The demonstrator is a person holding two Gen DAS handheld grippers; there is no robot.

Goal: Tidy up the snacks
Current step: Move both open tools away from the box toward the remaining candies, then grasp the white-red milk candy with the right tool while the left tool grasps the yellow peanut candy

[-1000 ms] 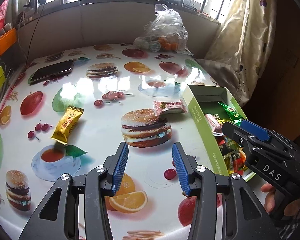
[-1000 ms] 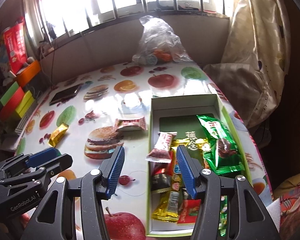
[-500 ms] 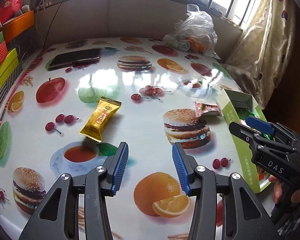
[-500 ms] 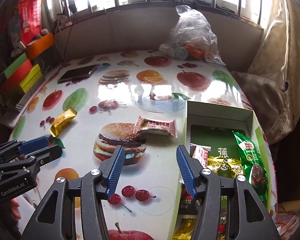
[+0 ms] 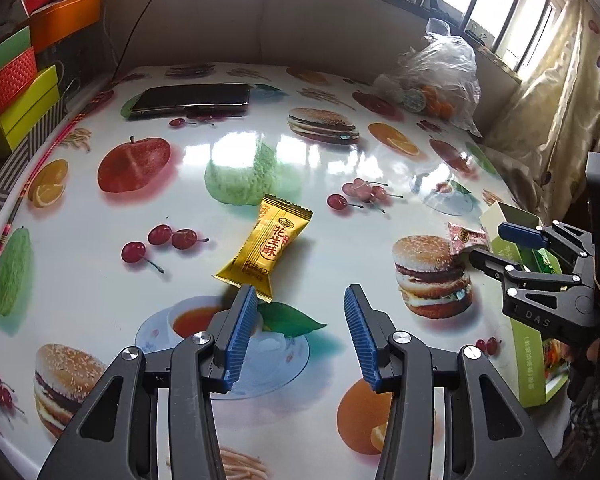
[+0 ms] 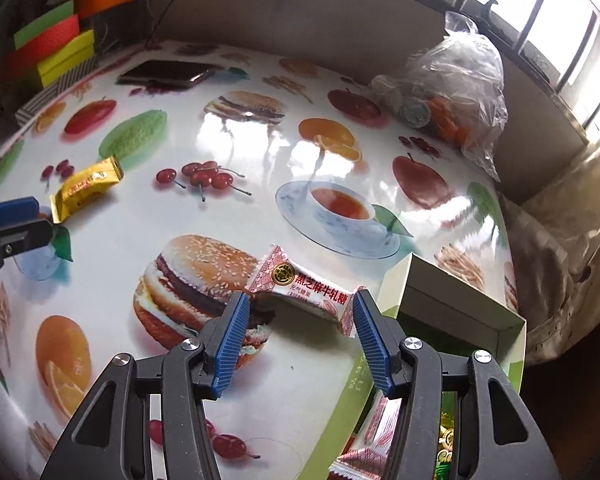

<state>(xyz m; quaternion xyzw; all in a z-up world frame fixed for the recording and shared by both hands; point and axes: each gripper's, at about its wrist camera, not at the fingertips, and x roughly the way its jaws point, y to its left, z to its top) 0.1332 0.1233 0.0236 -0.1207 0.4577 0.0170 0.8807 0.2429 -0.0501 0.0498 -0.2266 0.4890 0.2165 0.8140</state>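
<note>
A yellow candy packet (image 5: 266, 246) lies on the fruit-print table just ahead of my open left gripper (image 5: 300, 300); it also shows in the right wrist view (image 6: 86, 186). A red-and-white candy packet (image 6: 304, 290) lies just ahead of my open right gripper (image 6: 298, 304), beside the green snack box (image 6: 440, 308). The box holds several packets (image 6: 374, 436). The right gripper (image 5: 496, 244) shows in the left wrist view next to that packet (image 5: 466, 236) and the box (image 5: 536, 372). Both grippers are empty.
A black phone (image 5: 192, 98) lies at the table's far left. A plastic bag of fruit (image 5: 436, 80) sits at the far right by the wall. Coloured boxes (image 5: 20, 92) are stacked off the left edge. A curtain (image 5: 560, 100) hangs on the right.
Both grippers have moved forward and left. The yellow packet now sits just ahead of the left gripper; the red-and-white packet is now at the right gripper's fingertips. Both stay open.
</note>
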